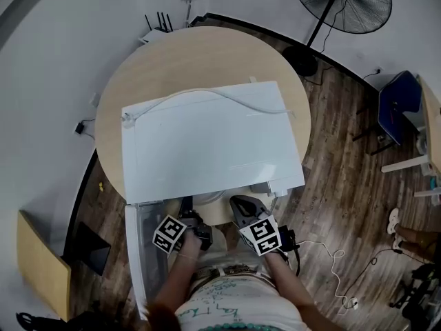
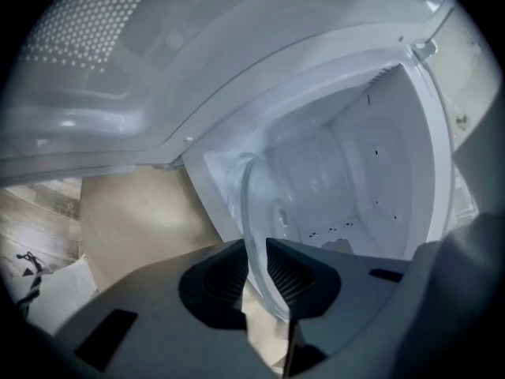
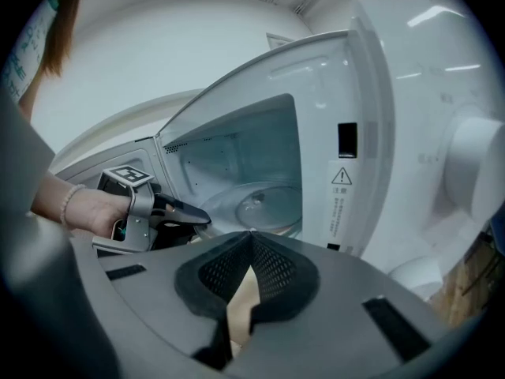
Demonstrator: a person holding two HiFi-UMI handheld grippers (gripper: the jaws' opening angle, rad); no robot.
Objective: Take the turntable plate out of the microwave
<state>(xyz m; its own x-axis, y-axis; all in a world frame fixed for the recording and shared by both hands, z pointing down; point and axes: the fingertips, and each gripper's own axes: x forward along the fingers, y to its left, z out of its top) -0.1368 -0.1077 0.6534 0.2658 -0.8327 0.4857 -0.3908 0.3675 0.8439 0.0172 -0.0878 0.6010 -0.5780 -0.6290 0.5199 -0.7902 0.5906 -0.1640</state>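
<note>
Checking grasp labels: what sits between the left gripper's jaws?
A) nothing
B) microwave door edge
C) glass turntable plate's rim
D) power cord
C: the left gripper view shows the rim of the turntable plate between the pads of the left gripper, before the open microwave.

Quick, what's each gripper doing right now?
Left gripper: closed on the plate rim.
Right gripper: closed, empty.

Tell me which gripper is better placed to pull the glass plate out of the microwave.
The left gripper. Its jaws clamp the rim of the turntable plate at the open front of the microwave. The right gripper is shut, empty and held back outside.
</note>
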